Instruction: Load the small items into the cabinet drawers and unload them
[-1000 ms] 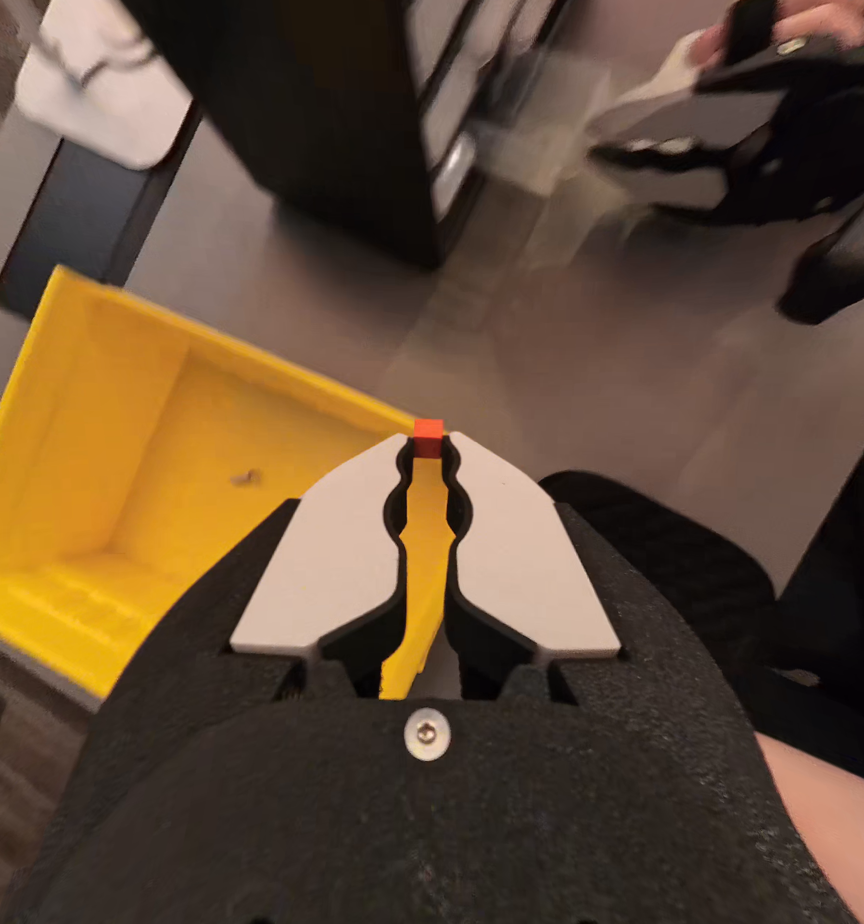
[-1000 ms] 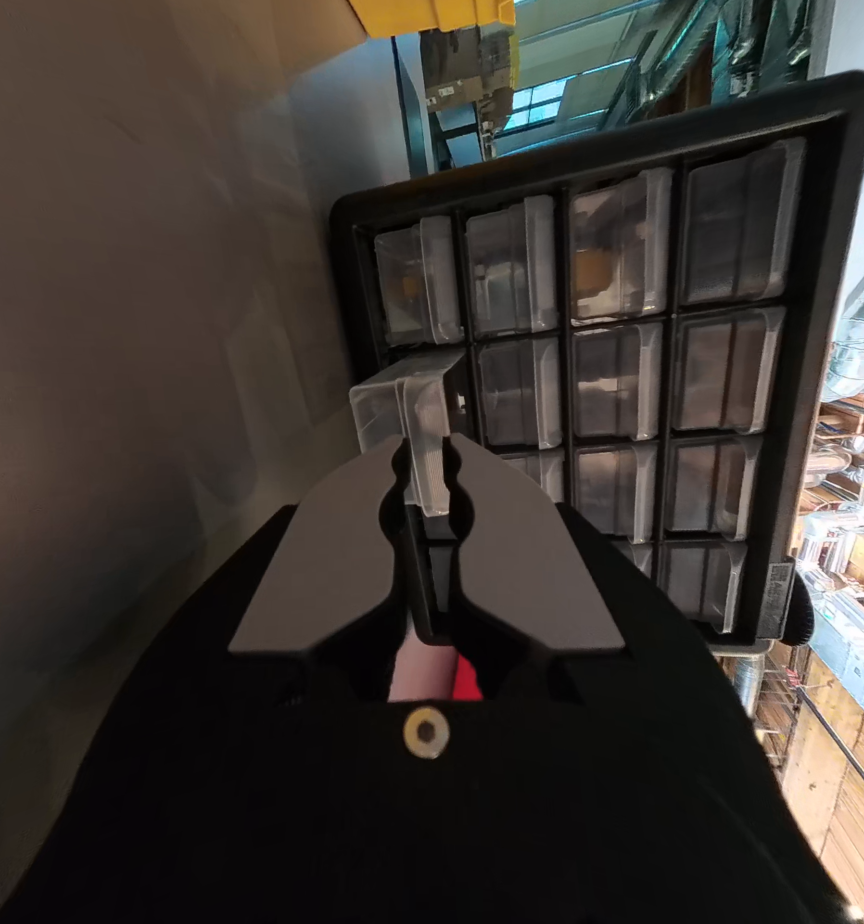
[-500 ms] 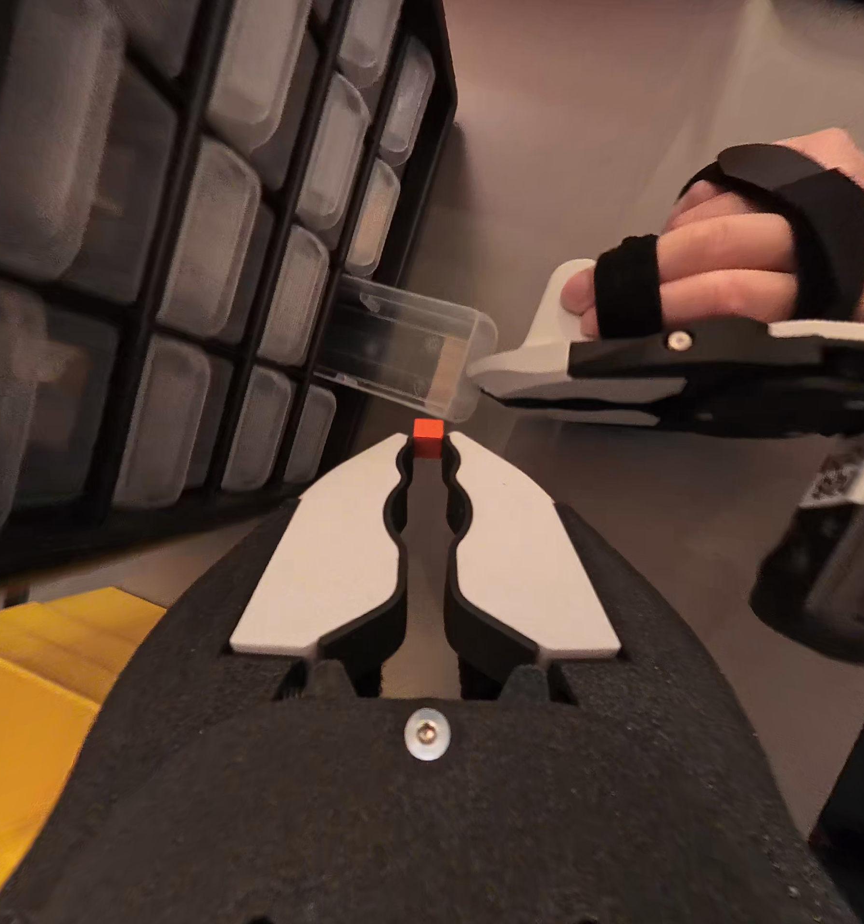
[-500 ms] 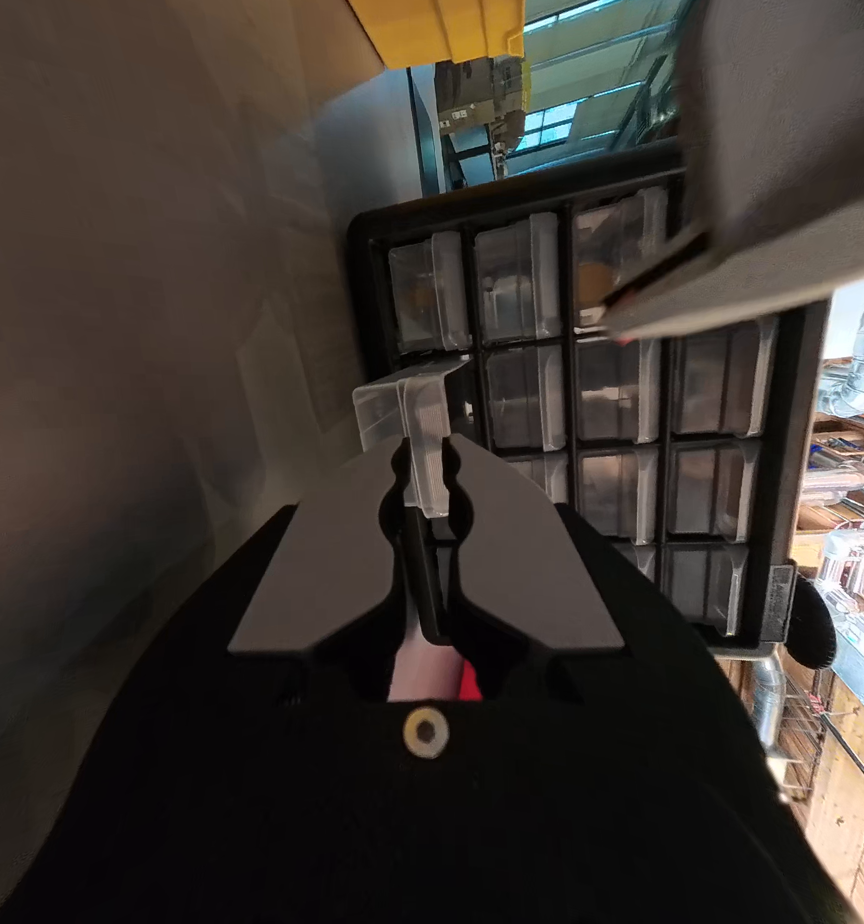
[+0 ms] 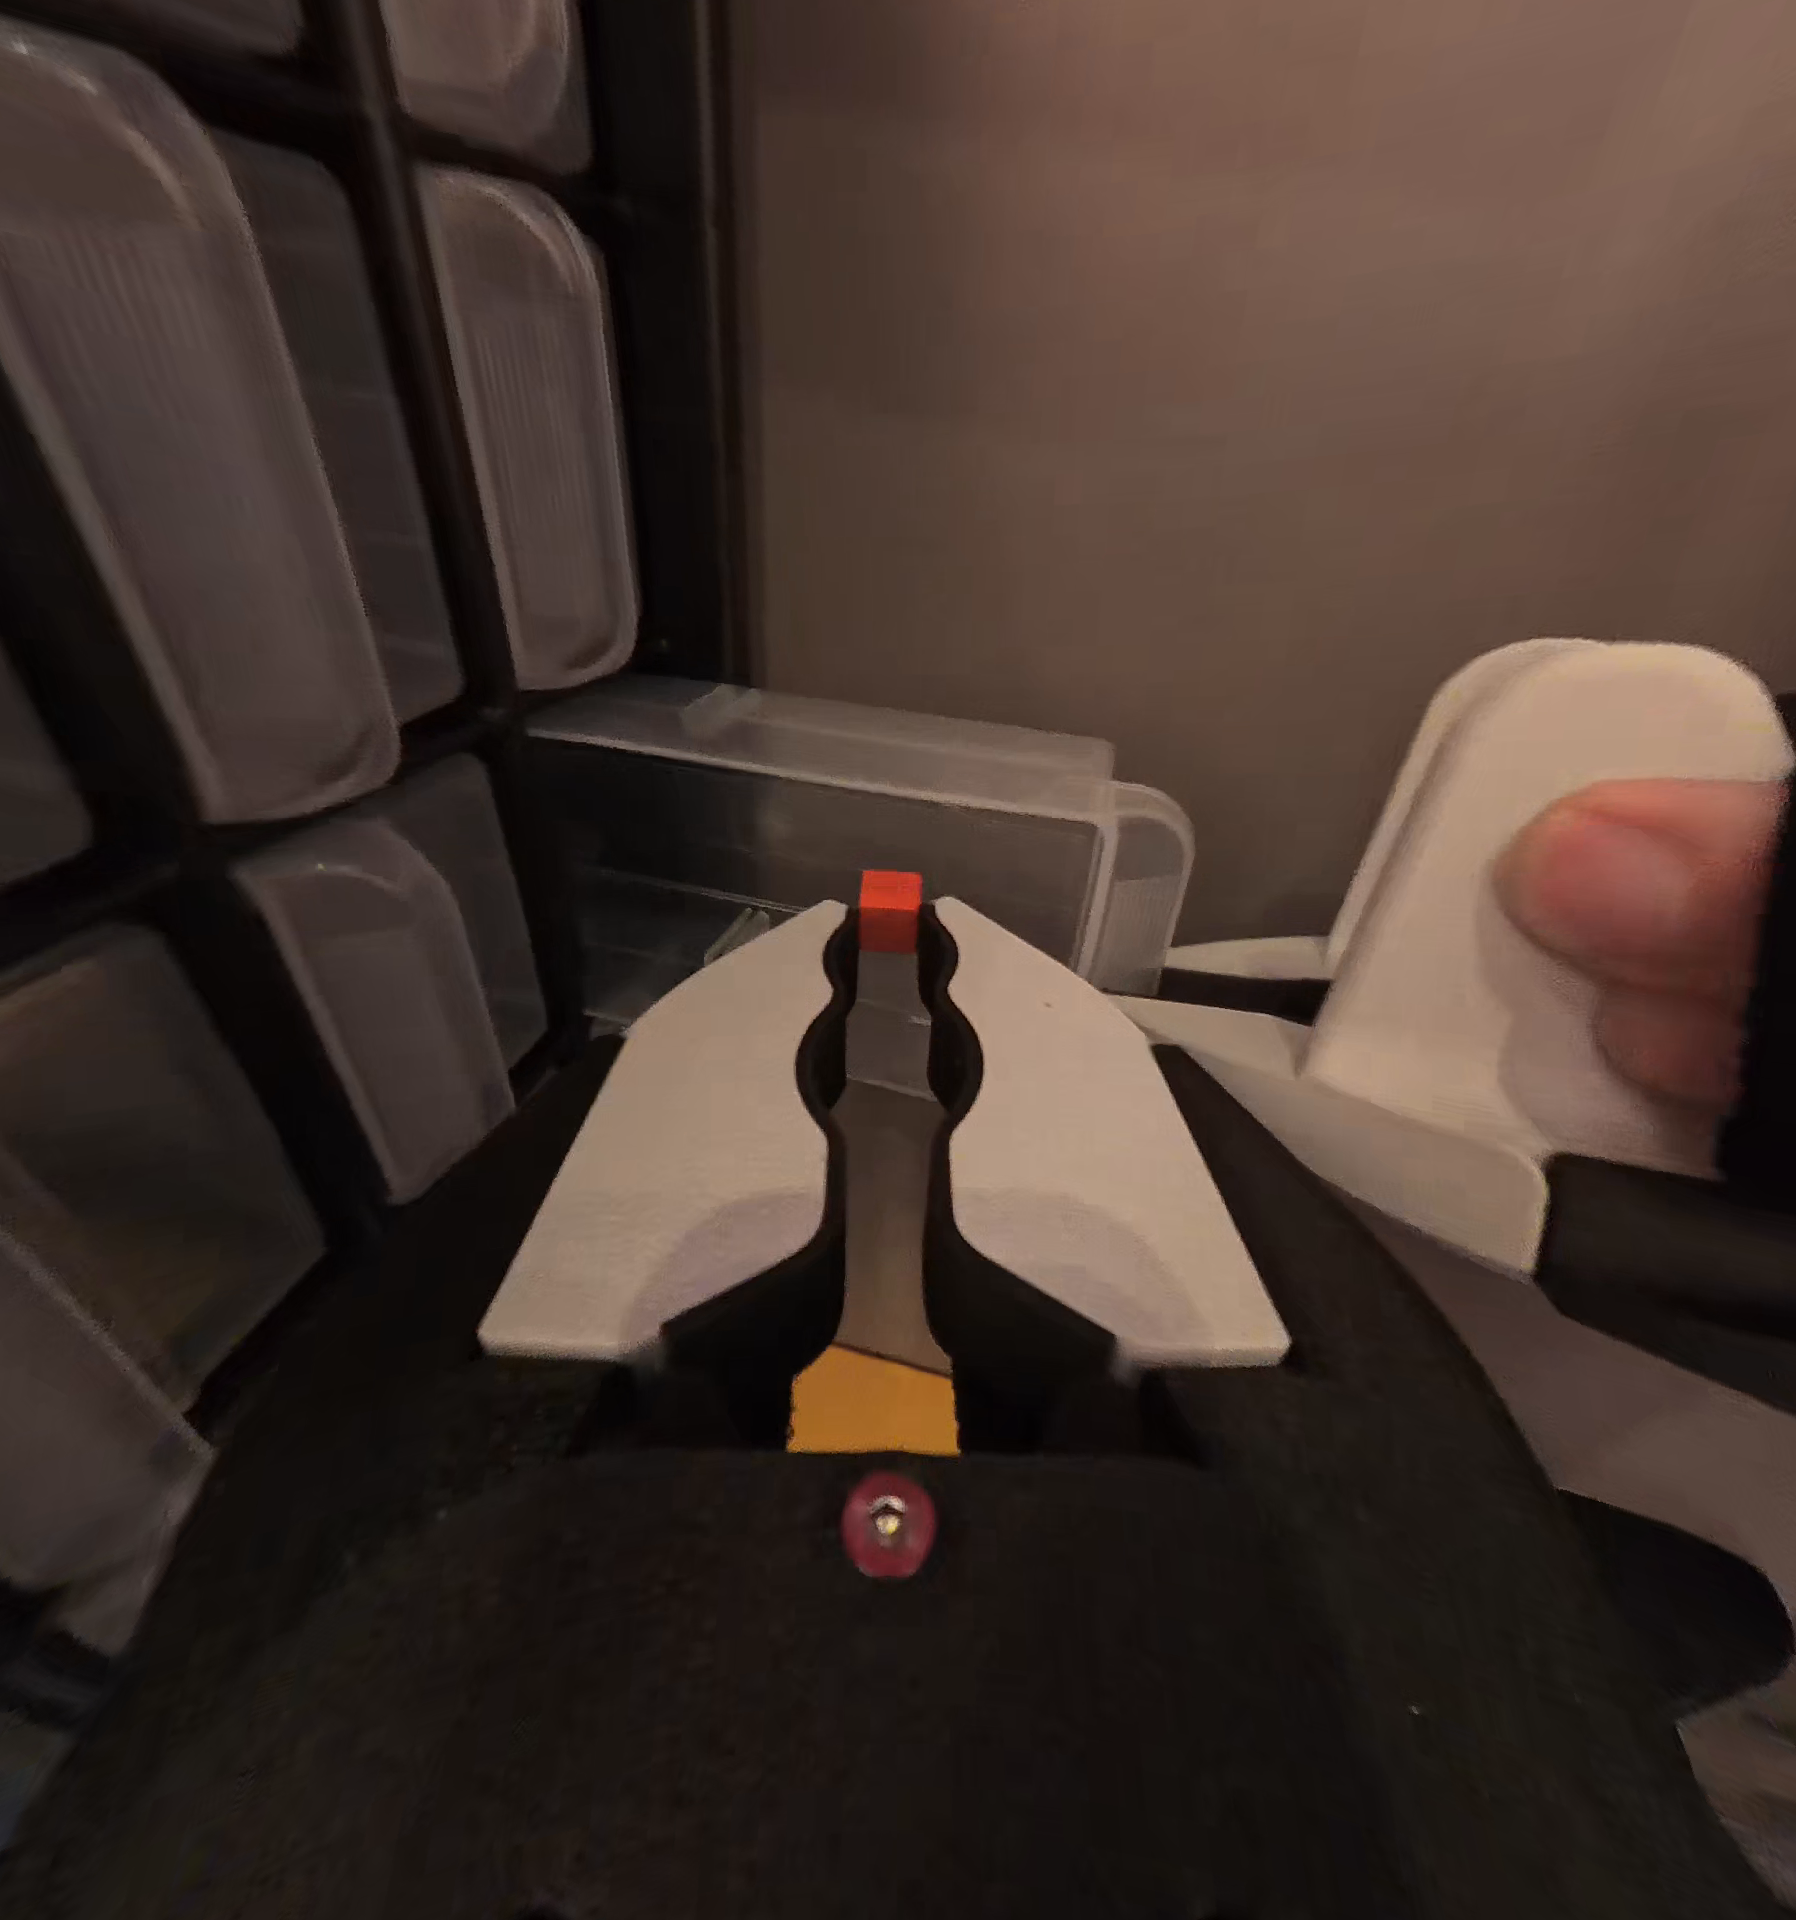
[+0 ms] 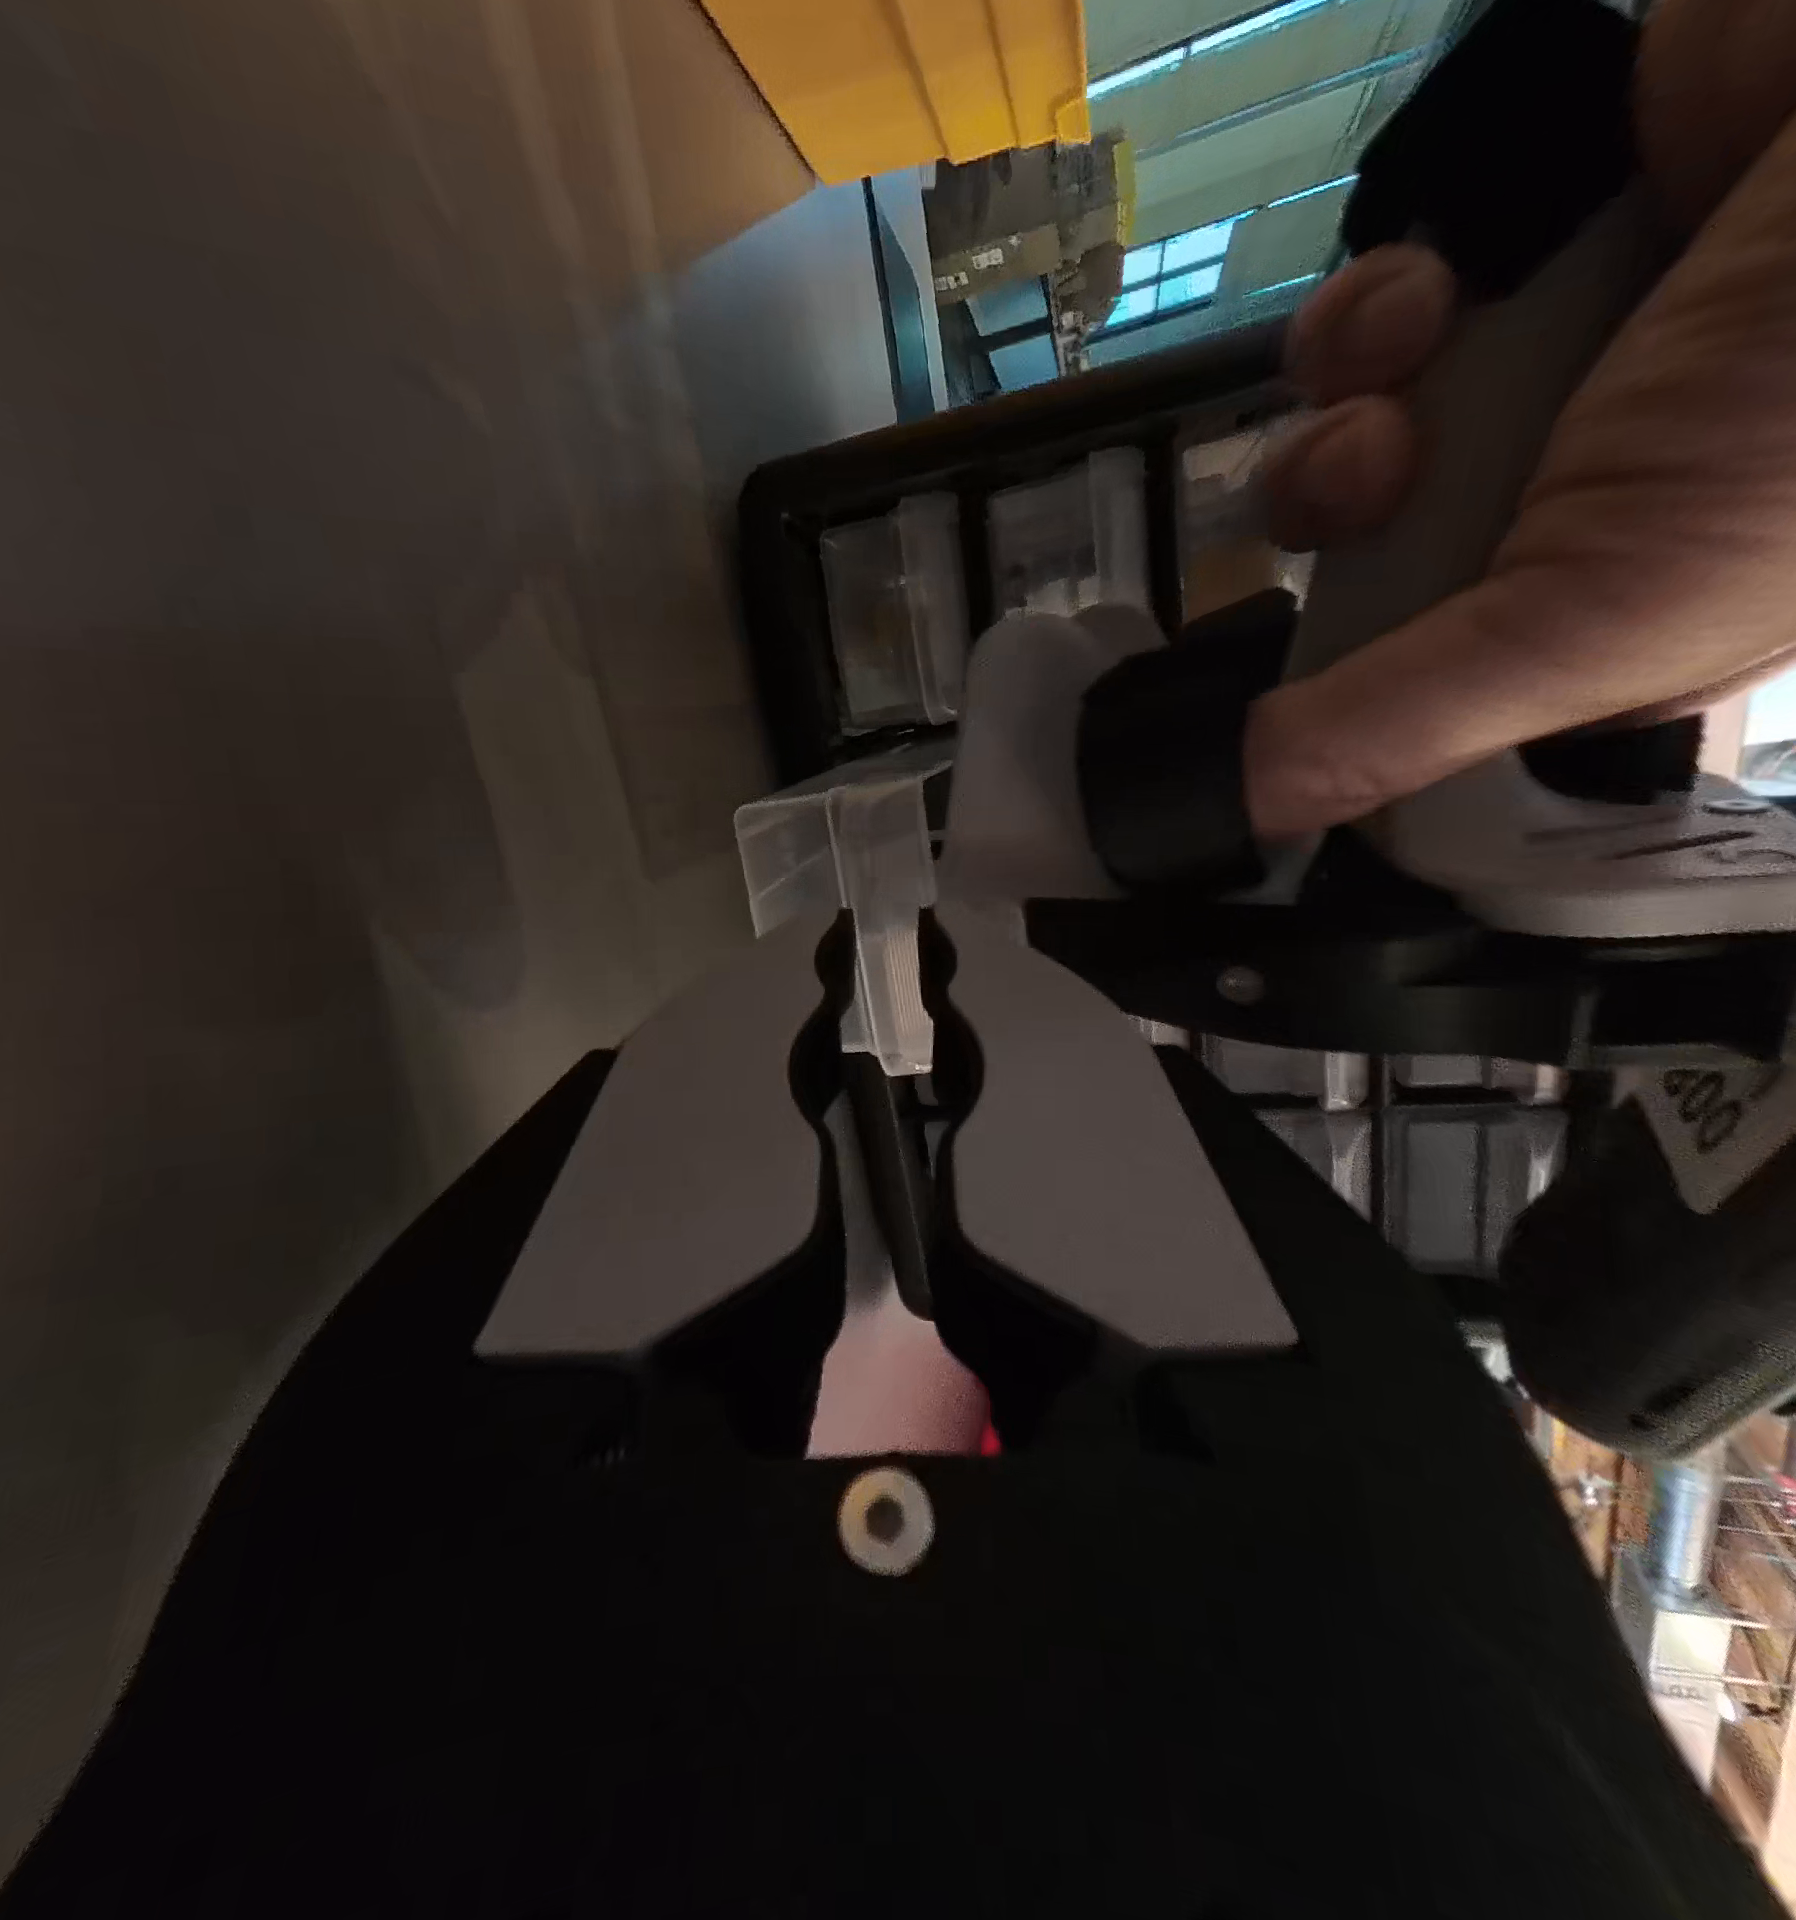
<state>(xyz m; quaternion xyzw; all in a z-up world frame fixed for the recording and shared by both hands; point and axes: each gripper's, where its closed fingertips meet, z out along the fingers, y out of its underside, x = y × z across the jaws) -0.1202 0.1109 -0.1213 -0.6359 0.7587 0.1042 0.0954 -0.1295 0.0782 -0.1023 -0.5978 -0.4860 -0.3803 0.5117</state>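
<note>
A small red cube (image 5: 890, 924) is pinched between the tips of the left gripper (image 5: 890, 920), whose two pale fingers are closed on it with only the cube's width left between them. Directly beyond those tips, a clear plastic drawer (image 5: 852, 831) is seen pulled out of the black cabinet (image 5: 712, 416), which stands to the left of the gripper with its rows of closed translucent drawers. The cube is held in front of the long side of the pulled-out drawer; whether it is touching the drawer cannot be told.

In the right wrist view, the drawer's front tab (image 6: 886, 997) is clamped between the fingers of the right gripper (image 6: 886, 966), which are closed on it. The drawer body (image 6: 790, 862) extends ahead of those tips toward the cabinet (image 6: 769, 582). Just to the right of the tips, the left gripper (image 6: 1019, 769) is seen with a hand (image 6: 1559, 499) wrapped round its handle. A yellow bin (image 6: 894, 83) is seen at the top, well beyond the tips. The grey tabletop (image 5: 1289, 364) is spread behind the drawer.
</note>
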